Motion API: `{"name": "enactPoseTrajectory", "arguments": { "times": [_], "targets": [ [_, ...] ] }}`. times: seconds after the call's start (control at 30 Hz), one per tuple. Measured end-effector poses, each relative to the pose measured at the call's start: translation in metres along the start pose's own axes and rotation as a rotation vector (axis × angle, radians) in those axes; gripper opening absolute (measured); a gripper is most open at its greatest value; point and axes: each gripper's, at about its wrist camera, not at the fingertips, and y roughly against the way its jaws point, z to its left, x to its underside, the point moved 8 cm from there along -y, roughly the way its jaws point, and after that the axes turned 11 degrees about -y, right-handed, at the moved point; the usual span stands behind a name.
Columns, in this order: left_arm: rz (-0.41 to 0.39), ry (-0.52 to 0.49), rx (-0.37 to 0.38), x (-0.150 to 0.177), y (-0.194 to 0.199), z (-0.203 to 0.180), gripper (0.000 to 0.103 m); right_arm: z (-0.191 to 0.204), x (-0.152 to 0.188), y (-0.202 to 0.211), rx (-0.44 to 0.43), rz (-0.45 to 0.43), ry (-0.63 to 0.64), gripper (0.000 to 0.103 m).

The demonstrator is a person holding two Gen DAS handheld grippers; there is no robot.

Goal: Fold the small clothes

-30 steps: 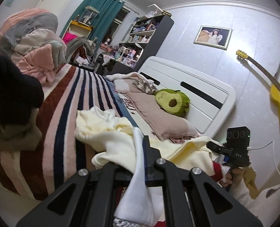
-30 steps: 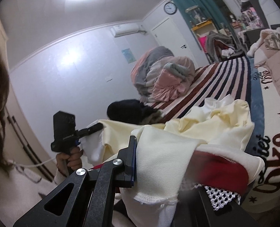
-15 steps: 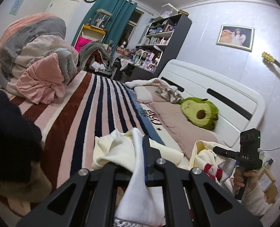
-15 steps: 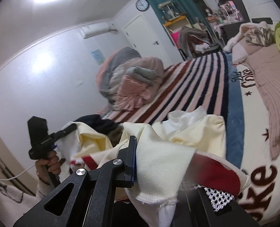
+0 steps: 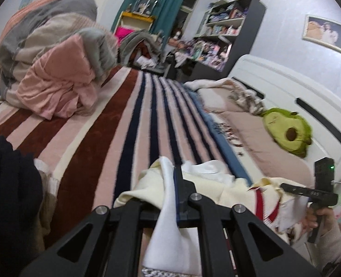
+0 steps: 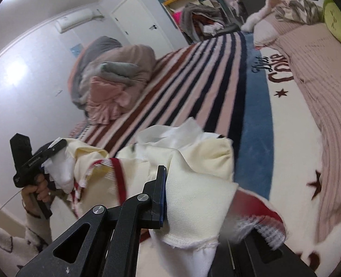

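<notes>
A small cream garment [image 5: 207,184] with white lining and red trim hangs stretched between my two grippers, just above the near edge of the striped bed [image 5: 124,120]. My left gripper [image 5: 176,194] is shut on one end of it, white cloth draping over the fingers. My right gripper [image 6: 170,198] is shut on the other end [image 6: 193,191], near the red-trimmed edge. Each gripper shows in the other's view: the right one [image 5: 308,192] at the right edge, the left one [image 6: 52,149] at the left edge.
A pile of pink and grey bedding [image 5: 55,69] sits far left on the bed. A dark garment [image 5: 9,184] lies at the near left. A pink pillow [image 5: 251,129] and a green avocado plush [image 5: 288,131] lie by the white headboard. Shelves stand beyond.
Both grippers have come down and forward toward the bed with the garment held between them. The views now point lower along the striped blanket. Both grips are unchanged.
</notes>
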Motion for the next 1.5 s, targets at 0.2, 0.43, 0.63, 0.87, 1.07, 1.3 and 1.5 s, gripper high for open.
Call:
{"name": "enactPoseTrajectory", "arguments": {
  "times": [0.2,0.43,0.63,0.87,1.07,1.3,1.5],
  "targets": [
    [0.136,0.037,-0.035,0.034,-0.055,0.025,0.004,-0.036,-0.005,-0.033,0.053,0.068,-0.056,0.005],
    [0.209,0.059,0.026,0.059,-0.055,0.022,0.051,-0.053,0.010,-0.034,0.122,0.122,-0.083,0.055],
    [0.188,-0.022,0.104,0.052,-0.012,0.000,0.069,-0.059,0.020,0.023,0.300,0.062,-0.024,0.055],
    [0.133,-0.018,0.114,0.042,0.034,-0.002,0.069,-0.023,0.045,0.064,0.260,0.009,0.022,0.044],
    [0.149,-0.103,0.101,0.061,0.055,-0.027,0.069,0.022,0.074,0.030,0.092,0.104,0.065,0.009],
    [0.245,-0.160,0.191,0.099,0.043,-0.067,0.042,0.044,0.122,-0.027,0.035,0.305,0.092,0.008],
    [0.343,-0.153,0.305,0.130,0.014,-0.098,0.035,0.046,0.132,-0.058,0.074,0.348,0.130,0.008]
  ]
}}
